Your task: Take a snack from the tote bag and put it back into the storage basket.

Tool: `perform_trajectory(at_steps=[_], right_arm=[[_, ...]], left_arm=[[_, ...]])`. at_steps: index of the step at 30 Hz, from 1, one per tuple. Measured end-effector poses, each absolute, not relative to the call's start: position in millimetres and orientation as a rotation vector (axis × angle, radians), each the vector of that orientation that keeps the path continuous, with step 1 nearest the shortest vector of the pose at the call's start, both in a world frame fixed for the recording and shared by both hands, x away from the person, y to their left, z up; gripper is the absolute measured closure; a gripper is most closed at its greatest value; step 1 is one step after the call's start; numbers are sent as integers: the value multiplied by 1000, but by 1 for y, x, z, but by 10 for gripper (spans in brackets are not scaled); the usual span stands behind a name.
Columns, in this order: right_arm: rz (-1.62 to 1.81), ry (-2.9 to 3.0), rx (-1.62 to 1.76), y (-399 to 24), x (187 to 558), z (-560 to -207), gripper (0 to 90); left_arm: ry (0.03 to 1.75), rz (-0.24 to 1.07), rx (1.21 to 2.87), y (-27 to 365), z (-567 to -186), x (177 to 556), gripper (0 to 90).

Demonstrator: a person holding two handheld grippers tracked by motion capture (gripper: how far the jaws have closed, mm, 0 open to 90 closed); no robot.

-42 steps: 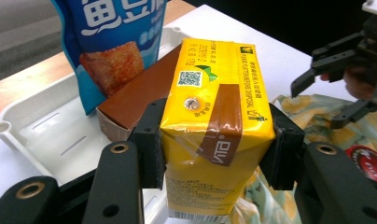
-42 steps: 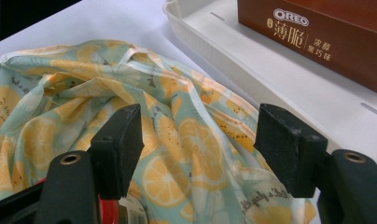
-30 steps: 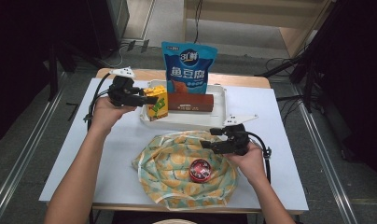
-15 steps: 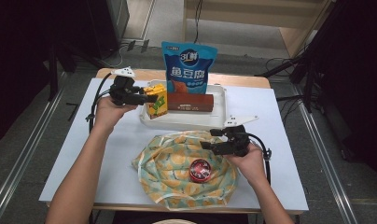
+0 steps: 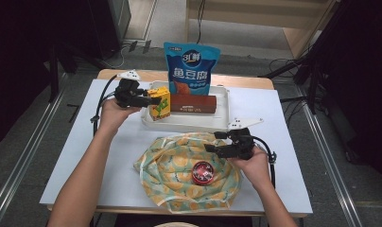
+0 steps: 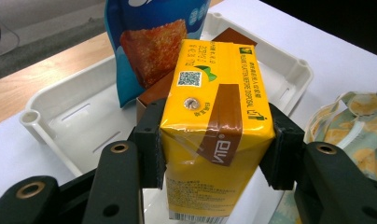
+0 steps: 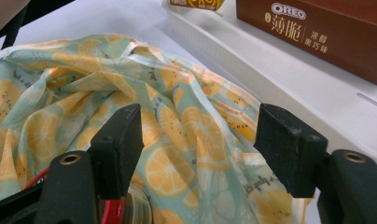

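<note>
Gripping a yellow drink carton (image 6: 214, 135) by its two sides, the left claw (image 5: 153, 100) holds it upright at the left end of the white tray (image 5: 189, 124) — its pads press flat on the carton, beside a brown Oreo box (image 5: 194, 103) and a blue snack bag (image 5: 191, 70). The right claw (image 7: 198, 140) hangs wide and empty over the lemon-print cloth (image 5: 179, 170) on the desk (image 5: 94, 156), near a red tin (image 5: 203, 172).
</note>
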State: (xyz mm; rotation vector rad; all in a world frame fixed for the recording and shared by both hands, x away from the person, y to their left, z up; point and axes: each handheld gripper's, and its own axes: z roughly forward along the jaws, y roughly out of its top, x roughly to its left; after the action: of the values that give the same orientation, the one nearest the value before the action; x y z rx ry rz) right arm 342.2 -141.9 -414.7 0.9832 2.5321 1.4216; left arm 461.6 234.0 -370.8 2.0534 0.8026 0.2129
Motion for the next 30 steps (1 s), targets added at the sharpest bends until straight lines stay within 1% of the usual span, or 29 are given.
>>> perform_trajectory(at_steps=[13, 18, 24, 30], right_arm=[[1421, 2527, 984, -144, 340, -414, 332], [1426, 2529, 985, -144, 340, -415, 332], [1425, 2531, 988, -143, 340, -415, 332], [1417, 2536, 980, -143, 340, -416, 332]], left_arm=[[838, 220, 2061, 234, -386, 468, 511], [851, 196, 2041, 237, -391, 470, 511], [859, 192, 2062, 236, -398, 472, 510], [838, 170, 2057, 237, -401, 471, 510]])
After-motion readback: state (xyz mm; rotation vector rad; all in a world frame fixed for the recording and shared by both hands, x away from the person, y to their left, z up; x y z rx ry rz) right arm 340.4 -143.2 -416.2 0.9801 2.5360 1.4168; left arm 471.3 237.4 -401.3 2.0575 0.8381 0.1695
